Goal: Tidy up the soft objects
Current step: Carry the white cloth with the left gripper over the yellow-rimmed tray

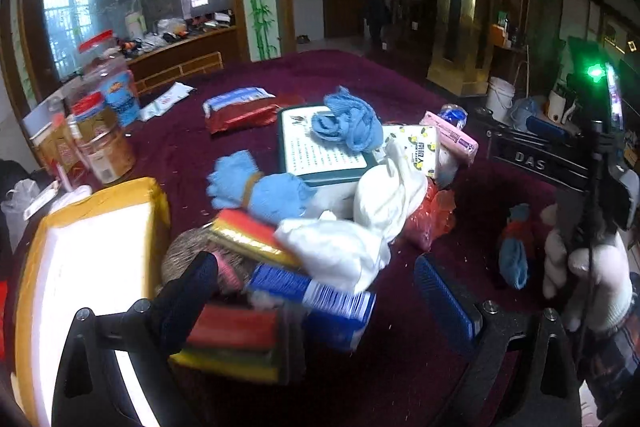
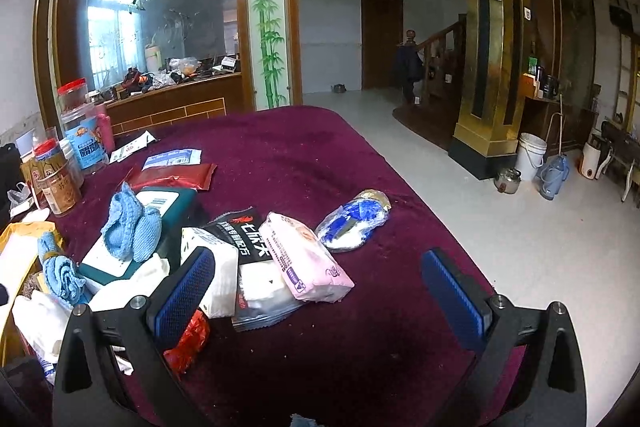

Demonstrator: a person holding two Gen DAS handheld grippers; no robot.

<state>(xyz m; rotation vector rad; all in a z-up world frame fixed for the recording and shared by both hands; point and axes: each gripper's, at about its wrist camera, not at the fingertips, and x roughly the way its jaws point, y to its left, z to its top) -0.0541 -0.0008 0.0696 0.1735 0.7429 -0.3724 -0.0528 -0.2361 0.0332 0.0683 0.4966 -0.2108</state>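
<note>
A heap of soft things lies on a maroon cloth table [image 1: 240, 83]. In the left wrist view I see a blue knitted piece [image 1: 346, 121] on a green-edged board [image 1: 320, 151], a tied blue cloth roll [image 1: 256, 189], white cloths [image 1: 360, 227], stacked coloured sponges [image 1: 240, 339] and a blue-and-white packet [image 1: 320, 303]. My left gripper [image 1: 320, 307] is open, its fingers either side of the packet and sponges. In the right wrist view my right gripper [image 2: 320, 291] is open above the cloth, near a pink wipes pack [image 2: 308, 259], a black packet [image 2: 244, 231] and a blue-and-white bag [image 2: 354, 219].
Plastic jars [image 1: 100, 131] stand at the table's left side, and a yellow padded envelope [image 1: 88, 267] lies near the left edge. A red pouch [image 2: 172, 177] lies behind the pile. The table's right edge [image 2: 420, 203] drops to a grey floor with buckets [image 2: 530, 155].
</note>
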